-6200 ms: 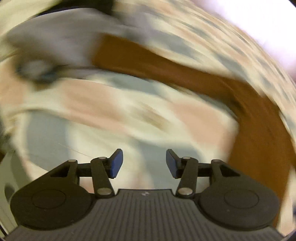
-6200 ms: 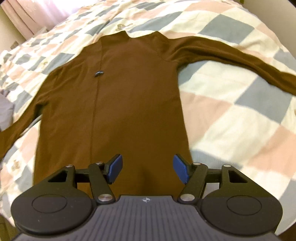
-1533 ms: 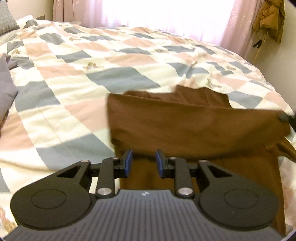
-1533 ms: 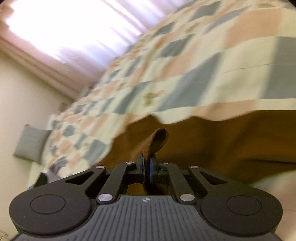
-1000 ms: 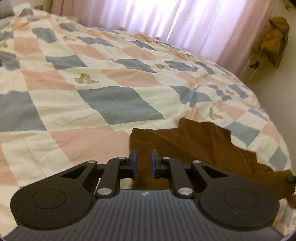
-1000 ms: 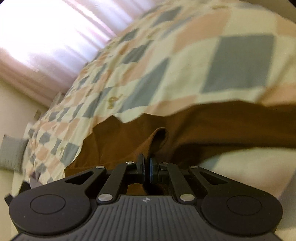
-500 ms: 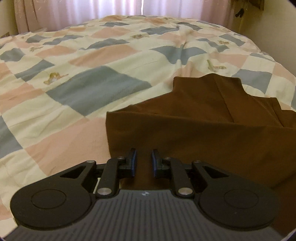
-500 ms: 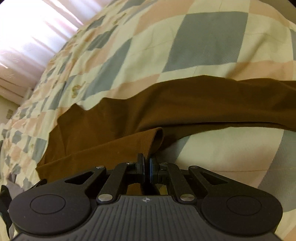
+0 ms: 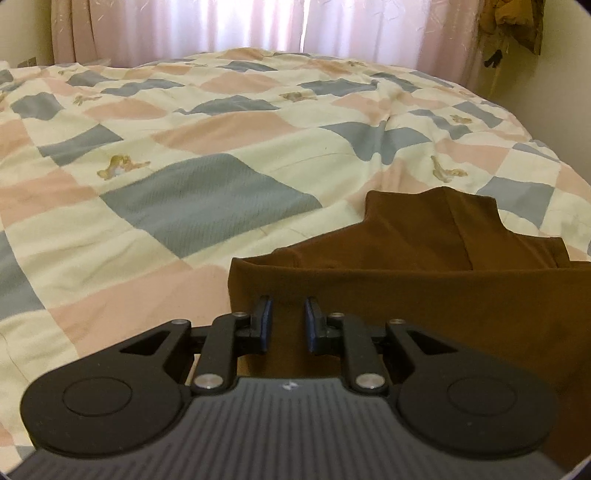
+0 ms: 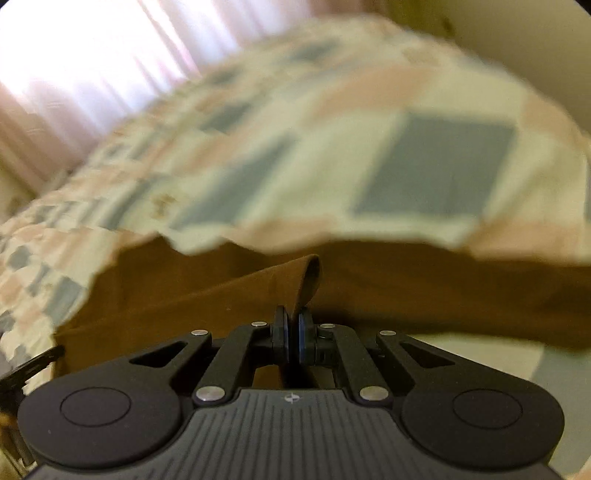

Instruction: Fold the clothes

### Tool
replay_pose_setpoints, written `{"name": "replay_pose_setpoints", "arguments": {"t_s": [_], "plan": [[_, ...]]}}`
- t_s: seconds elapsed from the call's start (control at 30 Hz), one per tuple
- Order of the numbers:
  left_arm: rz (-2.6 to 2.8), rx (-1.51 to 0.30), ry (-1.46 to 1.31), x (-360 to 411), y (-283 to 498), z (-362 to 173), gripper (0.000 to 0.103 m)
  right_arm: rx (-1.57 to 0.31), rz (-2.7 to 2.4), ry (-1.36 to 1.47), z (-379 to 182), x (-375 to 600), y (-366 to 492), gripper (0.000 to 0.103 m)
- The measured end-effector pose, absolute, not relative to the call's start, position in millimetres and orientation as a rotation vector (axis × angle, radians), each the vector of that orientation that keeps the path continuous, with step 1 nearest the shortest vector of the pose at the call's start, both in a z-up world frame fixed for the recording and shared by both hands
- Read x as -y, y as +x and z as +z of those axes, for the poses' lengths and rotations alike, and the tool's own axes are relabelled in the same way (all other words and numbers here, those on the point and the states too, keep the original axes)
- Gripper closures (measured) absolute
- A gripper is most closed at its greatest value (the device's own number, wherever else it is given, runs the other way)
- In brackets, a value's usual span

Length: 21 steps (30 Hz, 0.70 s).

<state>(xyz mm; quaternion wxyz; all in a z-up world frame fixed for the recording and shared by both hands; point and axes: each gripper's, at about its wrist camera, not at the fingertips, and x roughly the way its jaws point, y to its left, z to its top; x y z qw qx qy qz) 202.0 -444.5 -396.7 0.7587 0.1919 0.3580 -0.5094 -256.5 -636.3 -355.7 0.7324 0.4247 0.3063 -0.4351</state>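
The brown top [image 9: 424, 273] lies partly folded on the bed's checked quilt [image 9: 192, 206] of cream, pink and grey-blue squares. The right tool [image 10: 293, 332] is clamped on a raised fold of it; the left tool [image 9: 286, 321] rests over its near edge with jaws slightly apart, pinching nothing. Pink curtains [image 9: 229, 26] hang behind the bed, and a brownish garment [image 9: 517, 22] hangs by the cream wall.

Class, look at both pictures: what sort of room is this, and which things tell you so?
Most likely a bedroom. A bed with a checked quilt fills the view, pink curtains hang behind it, and a brown top lies on the quilt.
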Motion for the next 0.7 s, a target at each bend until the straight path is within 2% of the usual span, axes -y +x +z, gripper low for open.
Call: {"name": "replay_pose_setpoints", "arguments": {"t_s": [0.13, 0.33, 0.5, 0.63, 0.7], "plan": [[-1.104, -0.762, 0.433, 446, 199, -399, 0.088, -0.710, -0.983, 0.944, -370, 643, -246, 0.098], [-1.095, -0.770, 0.421, 446, 200, -396, 0.088, -0.695, -1.044, 0.824, -342, 645, -218, 0.098], [-1.082, -0.782, 0.400, 443, 202, -397, 0.088, -0.819, -1.083, 0.871, -361, 650, -215, 0.098], [-1.078, -0.774, 0.379, 437, 201, -388, 0.087, -0.838, -1.103, 0.884, -362, 647, -210, 0.097], [-1.077, -0.772, 0.361, 433, 201, -382, 0.086, -0.846, -1.082, 0.836, -349, 640, -195, 0.093]]}}
